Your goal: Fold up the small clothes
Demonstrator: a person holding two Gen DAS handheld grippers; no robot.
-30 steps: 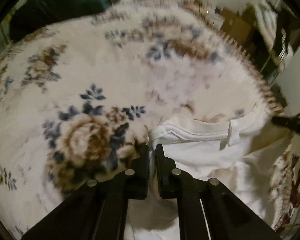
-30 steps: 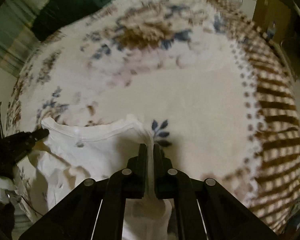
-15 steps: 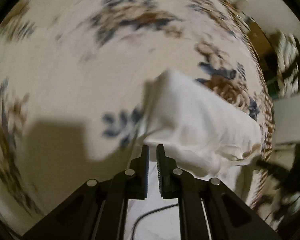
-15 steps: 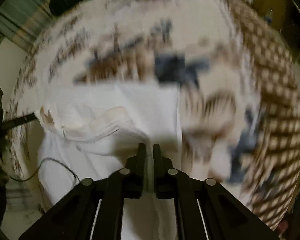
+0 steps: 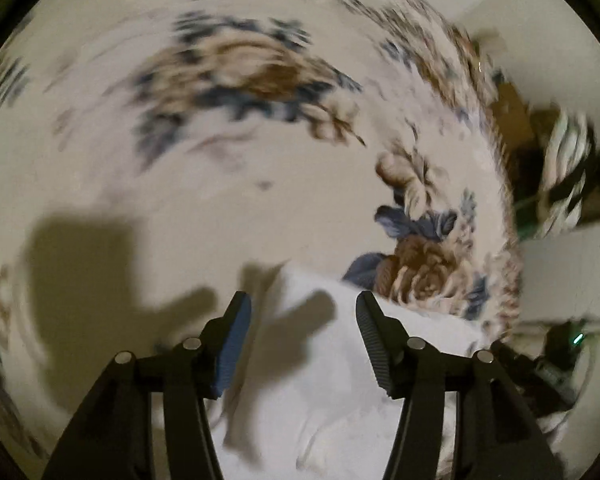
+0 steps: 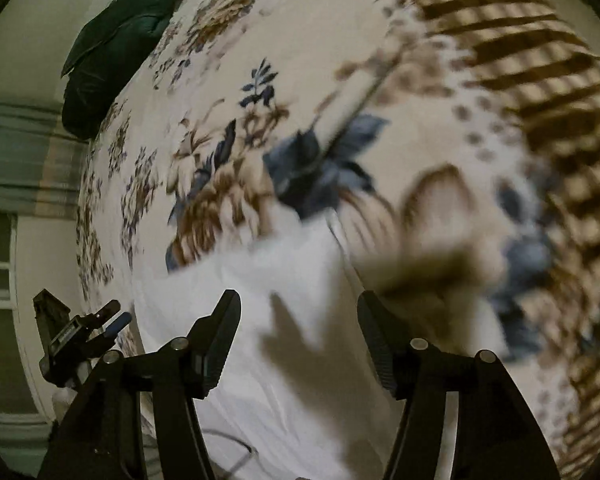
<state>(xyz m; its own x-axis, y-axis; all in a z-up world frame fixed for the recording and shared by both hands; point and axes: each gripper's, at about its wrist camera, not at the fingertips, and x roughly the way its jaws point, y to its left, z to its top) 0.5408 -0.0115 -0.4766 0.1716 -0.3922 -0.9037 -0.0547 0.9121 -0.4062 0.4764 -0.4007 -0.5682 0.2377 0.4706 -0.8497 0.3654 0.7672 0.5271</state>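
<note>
A small white garment (image 5: pixel 324 384) lies on a floral blanket (image 5: pixel 220 184), under and just ahead of both grippers. My left gripper (image 5: pixel 303 312) is open and empty above the garment's near left part. In the right wrist view the same white garment (image 6: pixel 284 344) lies flat below my right gripper (image 6: pixel 299 312), which is open and empty. The left gripper (image 6: pixel 100 324) shows at the left edge of the right wrist view. Both views are motion-blurred.
A dark green cloth (image 6: pixel 116 52) lies at the far left end of the blanket. The blanket's brown striped border (image 6: pixel 540 92) runs along the right. Clutter and boxes (image 5: pixel 560 168) stand beyond the blanket's right edge. A thin cable (image 6: pixel 228 440) lies near the garment's near edge.
Both grippers were shut on the garment's collar corners, carried it over and laid it down. Both have now opened and let it go.
</note>
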